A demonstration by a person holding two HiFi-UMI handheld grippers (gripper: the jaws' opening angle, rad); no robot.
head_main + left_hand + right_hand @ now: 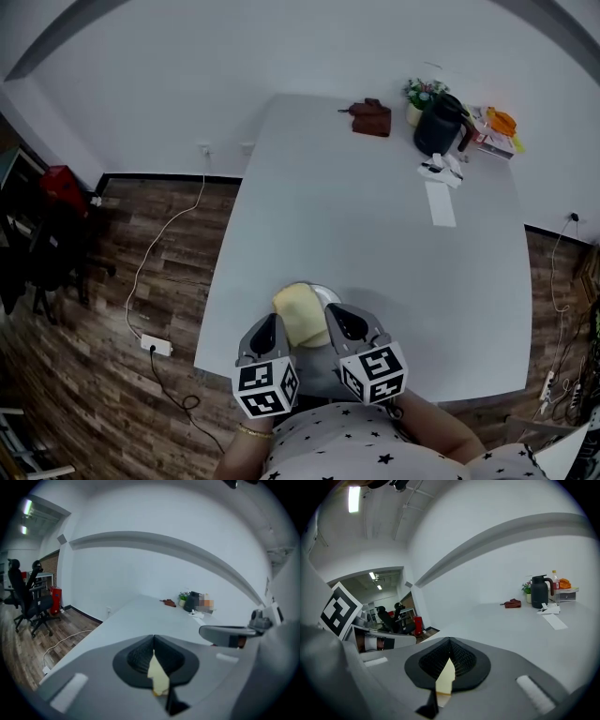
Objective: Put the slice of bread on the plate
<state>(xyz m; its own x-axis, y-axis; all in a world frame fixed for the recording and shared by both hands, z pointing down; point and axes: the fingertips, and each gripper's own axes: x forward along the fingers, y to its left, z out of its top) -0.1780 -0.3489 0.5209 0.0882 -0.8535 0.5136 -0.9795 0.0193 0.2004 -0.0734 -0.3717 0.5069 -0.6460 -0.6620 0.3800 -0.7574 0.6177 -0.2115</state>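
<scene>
**Head view.** A white table point(375, 244) stands on a wood floor point(112, 309) against a white wall point(281, 47). At its far right we see a black jug point(437, 125), a plant point(419, 94), a brown cloth point(371, 118) and a paper strip point(440, 203). At the near edge, the bread point(302, 314) is held between the left gripper point(272, 330) and the right gripper point(341, 323), one on each side. A pale curved rim, which we take for the plate point(326, 293), shows just behind the bread. We cannot tell whether bread and plate touch.

**Left gripper view.** The table point(140, 616) runs away to the jug point(192, 602), and office chairs point(33, 604) stand far left. The left gripper point(154, 651) has its jaws closed together, with a thin yellow edge of bread point(158, 679) pinched between the pads. The right gripper point(229, 634) shows at the right.

**Right gripper view.** The jug point(540, 591), cloth point(512, 603) and paper point(555, 620) lie far right. The right gripper point(450, 651) is likewise clamped, with a wedge of bread point(445, 679) caught between its pads. The left gripper point(365, 637) shows at the left.
</scene>
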